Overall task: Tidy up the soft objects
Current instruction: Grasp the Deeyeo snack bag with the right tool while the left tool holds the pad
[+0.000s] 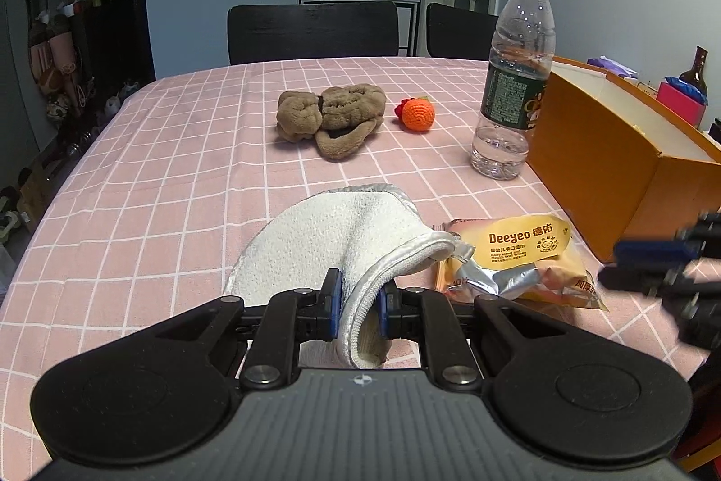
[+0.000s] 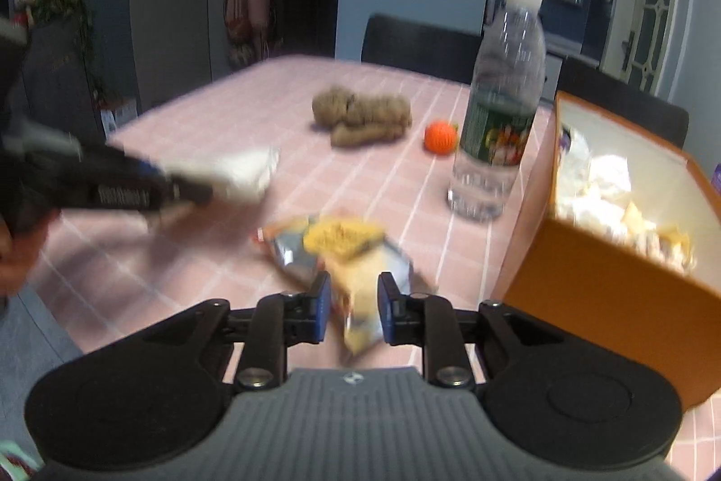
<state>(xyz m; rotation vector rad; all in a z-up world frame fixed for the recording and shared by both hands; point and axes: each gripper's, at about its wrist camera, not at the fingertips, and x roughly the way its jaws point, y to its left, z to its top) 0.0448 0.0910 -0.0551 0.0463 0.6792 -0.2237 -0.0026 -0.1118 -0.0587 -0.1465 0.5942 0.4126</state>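
Note:
My left gripper (image 1: 359, 303) is shut on a white terry cloth with a silver satin edge (image 1: 329, 238), holding it over the pink checked table (image 1: 157, 174); it also shows blurred in the right wrist view (image 2: 234, 170). My right gripper (image 2: 352, 307) has its jaws around the near end of a yellow wet-wipes packet (image 2: 347, 251), which lies beside the cloth (image 1: 518, 256); blur hides whether the pads touch it. A brown plush toy (image 1: 333, 116) and an orange crocheted ball (image 1: 417, 114) lie farther back. An open orange box (image 2: 599, 256) at the right holds soft white and yellow items.
A clear water bottle (image 1: 518, 75) stands upright just left of the orange box (image 1: 608, 147). Dark chairs (image 1: 313, 30) stand at the table's far edge. A dark bottle (image 1: 696, 71) and a pink container sit beyond the box.

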